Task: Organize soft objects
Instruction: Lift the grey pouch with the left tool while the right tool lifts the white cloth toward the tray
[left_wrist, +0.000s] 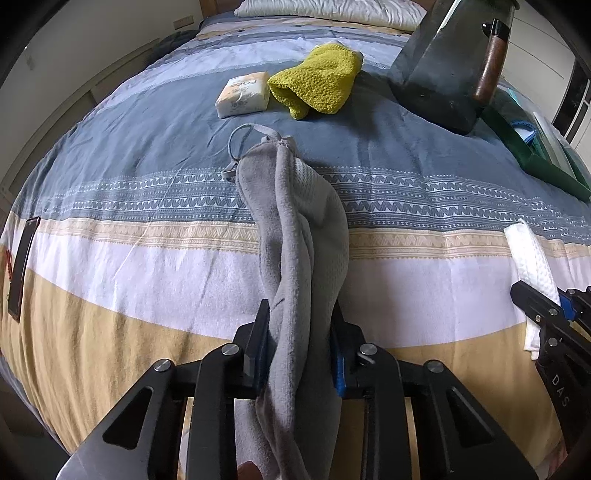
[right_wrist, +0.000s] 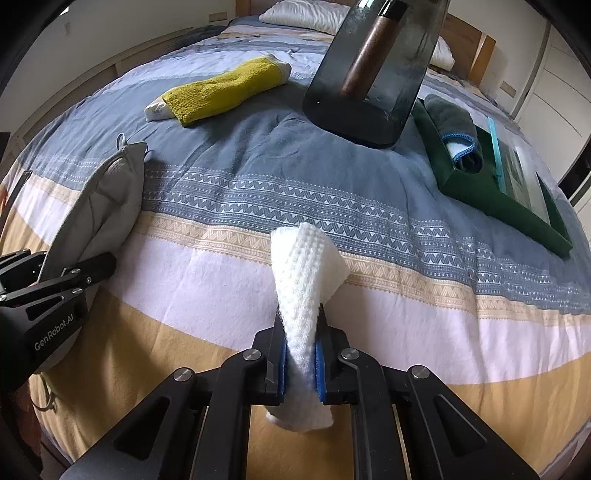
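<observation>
My left gripper (left_wrist: 297, 332) is shut on a grey towel (left_wrist: 295, 229) with a hanging loop, held above the striped bedspread (left_wrist: 147, 177). It also shows at the left of the right wrist view (right_wrist: 107, 206). My right gripper (right_wrist: 300, 332) is shut on a white waffle cloth (right_wrist: 303, 266), also seen at the right edge of the left wrist view (left_wrist: 532, 251). A yellow knitted cloth (left_wrist: 317, 79) lies farther up the bed, beside a white tissue pack (left_wrist: 243, 94). A green tray (right_wrist: 498, 192) at the right holds rolled grey and blue-edged towels (right_wrist: 458, 129).
A dark translucent bag with a brown handle (right_wrist: 373, 74) stands on the bed between the yellow cloth and the green tray. A phone (left_wrist: 22, 266) lies at the bed's left edge. Pillows (right_wrist: 303, 14) lie at the head of the bed.
</observation>
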